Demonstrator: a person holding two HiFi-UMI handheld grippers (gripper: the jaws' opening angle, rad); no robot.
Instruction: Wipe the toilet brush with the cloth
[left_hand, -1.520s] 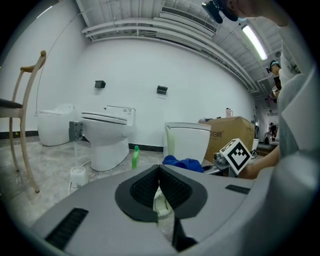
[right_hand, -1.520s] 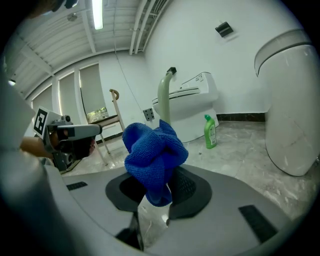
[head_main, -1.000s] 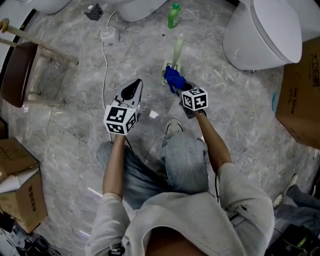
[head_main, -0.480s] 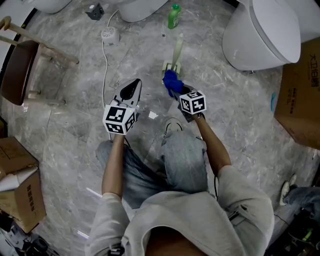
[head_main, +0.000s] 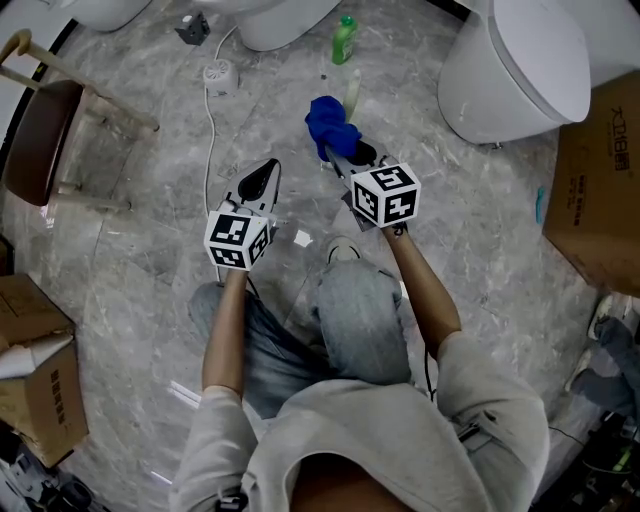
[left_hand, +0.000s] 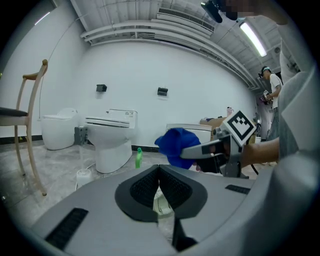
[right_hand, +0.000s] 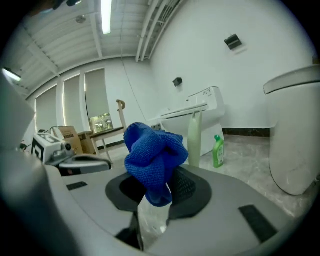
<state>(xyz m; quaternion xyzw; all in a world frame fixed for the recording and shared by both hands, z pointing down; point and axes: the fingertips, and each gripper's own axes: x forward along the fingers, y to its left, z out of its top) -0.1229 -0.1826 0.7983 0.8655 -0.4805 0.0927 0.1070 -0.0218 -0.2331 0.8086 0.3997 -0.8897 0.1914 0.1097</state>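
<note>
One cloth, one brush, two grippers over a grey marble floor (head_main: 500, 230)

The right gripper (head_main: 335, 152) has its fingers clamped on the one blue cloth (head_main: 328, 122), which bunches up above and past the fingertips. The single toilet brush (head_main: 352, 92) stands upright just beyond those fingertips, behind the cloth, with one green bottle (head_main: 345, 33) farther on. The left gripper (head_main: 270, 166) has its fingers pressed together on nothing, well to the left of the right fingers. Three white toilets (head_main: 520, 70) ring the far side, one chair (head_main: 40, 140) stands left of the left fingers, and cardboard boxes (head_main: 595, 180) sit at both edges; the walls are white.
</note>
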